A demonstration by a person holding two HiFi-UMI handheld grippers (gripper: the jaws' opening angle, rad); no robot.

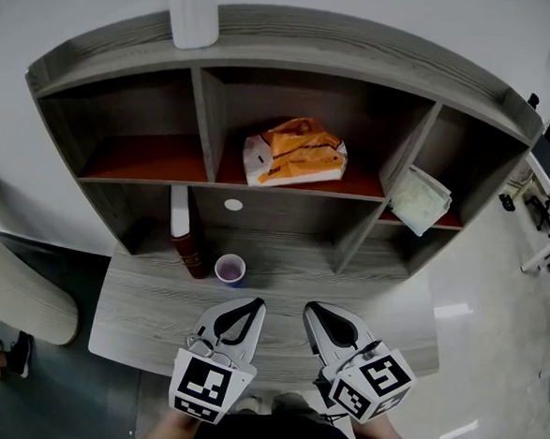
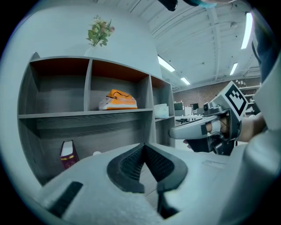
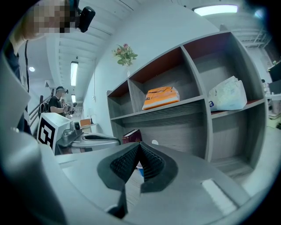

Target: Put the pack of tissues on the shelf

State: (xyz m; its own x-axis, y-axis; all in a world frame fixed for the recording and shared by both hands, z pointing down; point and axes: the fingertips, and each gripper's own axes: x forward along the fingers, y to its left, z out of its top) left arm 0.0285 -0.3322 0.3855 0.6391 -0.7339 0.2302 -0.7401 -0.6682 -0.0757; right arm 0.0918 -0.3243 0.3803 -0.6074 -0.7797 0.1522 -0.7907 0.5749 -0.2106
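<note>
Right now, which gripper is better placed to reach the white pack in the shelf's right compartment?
Probably the right gripper: it is on the side of the white pack, while the left gripper is nearer the purple cup. Both are shut and empty, so it must open first.

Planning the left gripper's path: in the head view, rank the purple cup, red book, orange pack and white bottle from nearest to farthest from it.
1. Purple cup, on the tabletop just ahead of the left gripper.
2. Red book, standing left of the cup, slightly farther back.
3. Orange pack, in the middle upper compartment.
4. White bottle, on top of the shelf unit, left side.
</note>
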